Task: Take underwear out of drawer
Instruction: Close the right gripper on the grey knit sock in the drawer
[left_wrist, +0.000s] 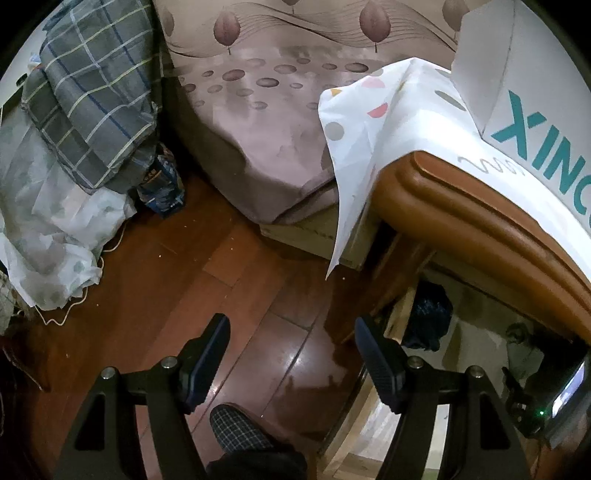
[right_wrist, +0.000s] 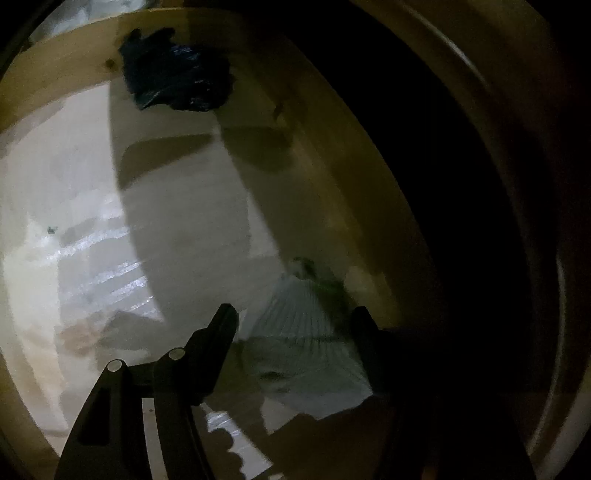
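While the pale wooden drawer (right_wrist: 66, 70) stands pulled out, nothing has yet been lifted from it, so the removal itself remains to be done.

Left side: the left gripper (left_wrist: 291, 328) hangs over the reddish-brown plank floor (left_wrist: 166, 266), its black fingers spread wide with nothing between them. It is idle and plays no part in the grasp. To its right in that view, under the glossy brown moulded edge of the cabinet top (left_wrist: 461, 206), the drawer's interior shows, with a dark blue crumpled garment (left_wrist: 428, 317) lying inside.

Right side: the right gripper (right_wrist: 293, 317) is down inside the drawer. Its jaws stand apart, and a pale greenish ribbed piece of underwear (right_wrist: 303, 332) lies between and just beyond the fingers, on the drawer's whitish lined bottom (right_wrist: 74, 206). The picture is dark and smeared here; the pads do not appear to press the cloth, though contact on the far finger cannot be ruled out. The dark blue garment (right_wrist: 173, 77) sits well apart, against the far wall.

Judgement: approach complete; closing on the pale piece, lifting it and carrying it clear are outstanding.
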